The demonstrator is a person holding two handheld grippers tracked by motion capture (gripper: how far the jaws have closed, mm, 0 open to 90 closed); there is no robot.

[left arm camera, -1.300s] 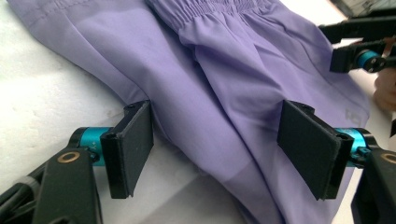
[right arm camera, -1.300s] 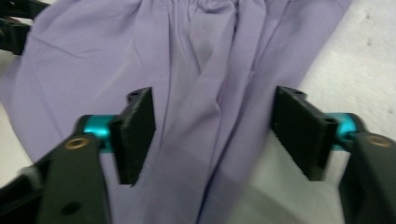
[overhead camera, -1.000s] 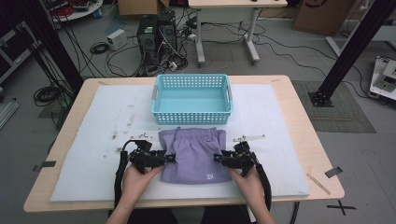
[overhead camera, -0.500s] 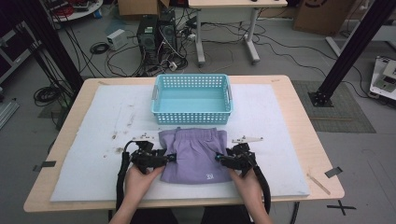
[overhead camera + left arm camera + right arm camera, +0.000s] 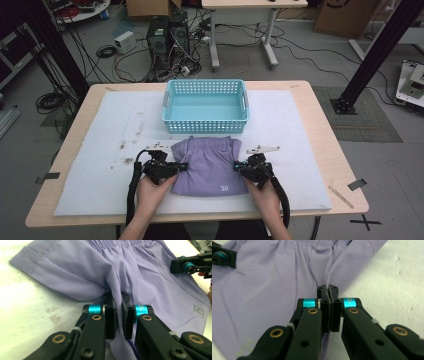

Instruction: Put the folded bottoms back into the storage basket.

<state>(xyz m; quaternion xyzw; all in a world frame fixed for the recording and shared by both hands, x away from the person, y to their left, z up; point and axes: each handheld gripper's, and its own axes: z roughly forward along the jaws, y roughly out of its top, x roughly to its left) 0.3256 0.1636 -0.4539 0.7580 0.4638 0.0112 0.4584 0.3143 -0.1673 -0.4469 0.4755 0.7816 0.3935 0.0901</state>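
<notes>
A pair of lilac shorts [image 5: 209,165] lies flat on the white mat, waistband toward the basket and a small pale logo near the front hem. My left gripper [image 5: 183,167] is shut on the shorts' left side edge; in the left gripper view a ridge of the lilac fabric [image 5: 140,280] runs between the jaws of the left gripper [image 5: 119,302]. My right gripper [image 5: 238,168] is shut on the right side edge, and the right gripper view shows the cloth [image 5: 274,285] pinched tight at the tips of the right gripper [image 5: 328,291].
A turquoise plastic basket [image 5: 205,106] stands empty on the mat just beyond the shorts. A small grey plate [image 5: 262,149] lies to the right of the waistband. The white mat [image 5: 100,150] carries some dark stains left of the shorts. Wooden table edges [image 5: 345,180] surround the mat.
Both grippers have slid a little toward the person with the shorts' side edges held. The grey plate now lies off the right gripper, on the mat.
</notes>
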